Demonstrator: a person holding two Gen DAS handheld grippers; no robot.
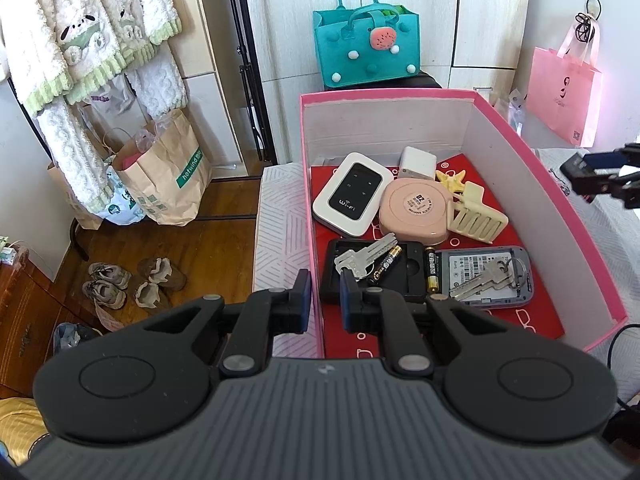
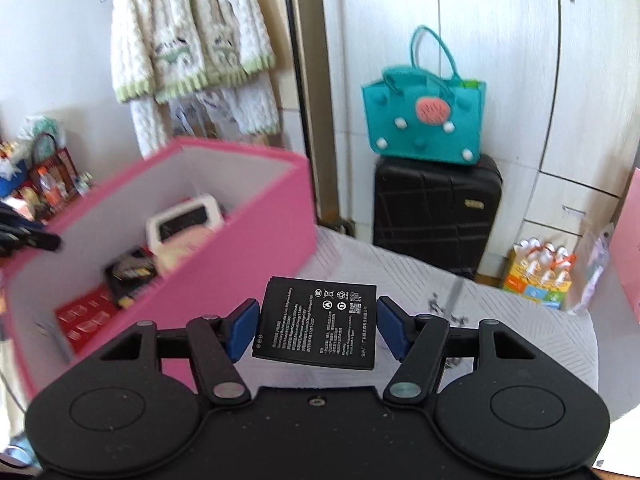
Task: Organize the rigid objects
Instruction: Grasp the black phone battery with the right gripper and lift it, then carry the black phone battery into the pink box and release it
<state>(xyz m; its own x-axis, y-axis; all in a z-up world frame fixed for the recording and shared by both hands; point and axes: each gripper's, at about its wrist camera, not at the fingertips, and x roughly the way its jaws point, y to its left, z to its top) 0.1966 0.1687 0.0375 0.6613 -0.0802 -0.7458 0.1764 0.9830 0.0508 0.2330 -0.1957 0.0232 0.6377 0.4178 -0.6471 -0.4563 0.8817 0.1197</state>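
Left gripper (image 1: 324,298): your jaws are clamped on the pink box (image 1: 560,184) at its left wall, near the front corner, one pad outside and one inside. Hold it so; the box needs steadying.

Box contents, left to right: Wi-Fi unit (image 1: 352,194) against the left wall; black tray (image 1: 374,276) with keys (image 1: 366,258) at the front left; pink disc (image 1: 416,210) mid-floor; hair clip (image 1: 476,214) beside it; grey device (image 1: 490,278) front right. The floor is crowded, with bare red lining only along the front edge.

Right gripper (image 2: 316,330): your jaws are closed on the battery (image 2: 318,326), pads against its two short sides, label up, held clear of the white cover (image 2: 520,320) just right of the box.

Judgement: carry it over the right wall before lowering. Keep it level, since an edge grip on a slim slab could pivot. Aim for the front strip and release low.
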